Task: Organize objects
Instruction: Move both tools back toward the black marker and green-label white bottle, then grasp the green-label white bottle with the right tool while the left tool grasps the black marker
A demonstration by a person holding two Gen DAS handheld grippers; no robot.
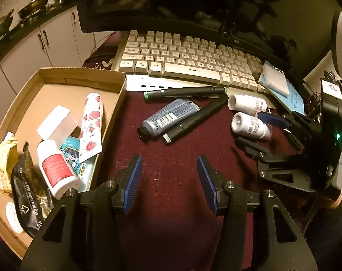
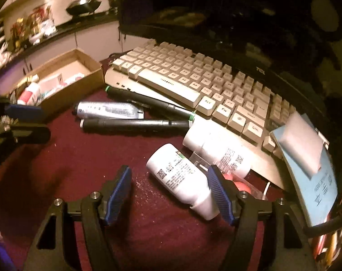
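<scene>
On the dark red cloth lie a grey tube, two black markers and two white bottles. My left gripper hovers open over bare cloth, below the tube, with nothing between its blue pads. My right gripper is open around the nearer white bottle. The bottle's cap end rests by the right pad, and the left pad stands well apart from it. A cardboard box at the left holds a red-labelled white bottle, a patterned tube and packets.
A beige keyboard runs along the back under a dark monitor. A blue booklet with a white block leans on the keyboard's right end. A clear case with red pieces lies behind the right finger. Kitchen cabinets stand far left.
</scene>
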